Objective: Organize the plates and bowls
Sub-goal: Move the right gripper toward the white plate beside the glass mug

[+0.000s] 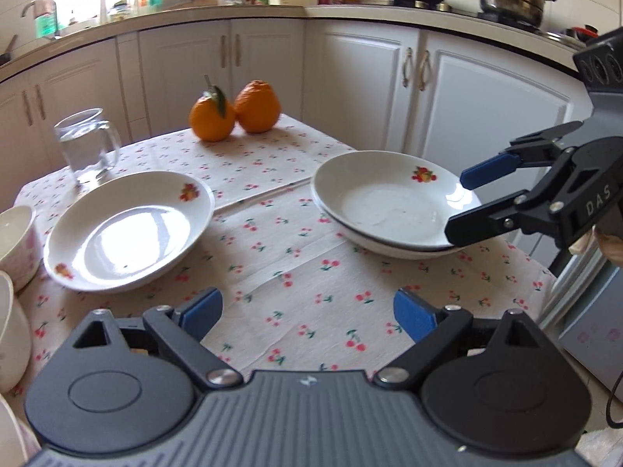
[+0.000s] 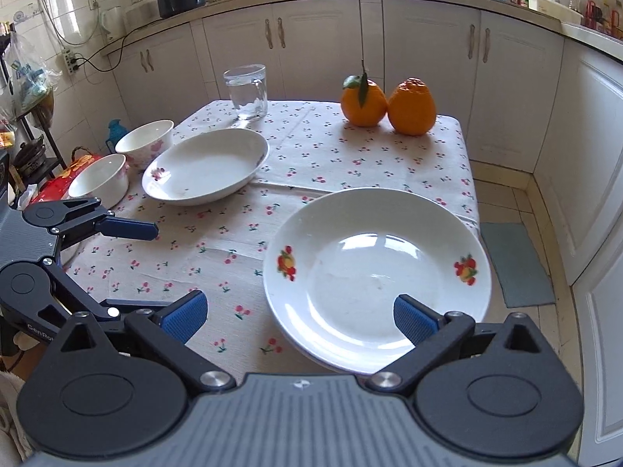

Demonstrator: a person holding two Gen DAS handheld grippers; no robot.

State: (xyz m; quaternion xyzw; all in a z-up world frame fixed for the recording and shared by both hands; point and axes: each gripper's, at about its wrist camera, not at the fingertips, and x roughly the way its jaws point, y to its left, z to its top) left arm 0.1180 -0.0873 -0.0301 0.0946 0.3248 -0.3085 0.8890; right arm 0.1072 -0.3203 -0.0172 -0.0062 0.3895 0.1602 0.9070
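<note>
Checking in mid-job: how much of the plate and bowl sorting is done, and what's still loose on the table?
Done: the plate stack near the right gripper looks like two plates nested. In hand: nothing gripped; the right gripper is open around the stack's rim, and the left gripper hangs open over the tablecloth. Left: the single plate lies apart, and the two bowls sit side by side, unstacked.

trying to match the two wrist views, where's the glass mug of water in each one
Left wrist view: the glass mug stands at far left, behind the single plate, left of the two oranges.
Right wrist view: the glass mug stands at top centre at the table's far edge, behind the single plate, left of the oranges.
Shared landmark: the pair of oranges, one with a leaf.
</note>
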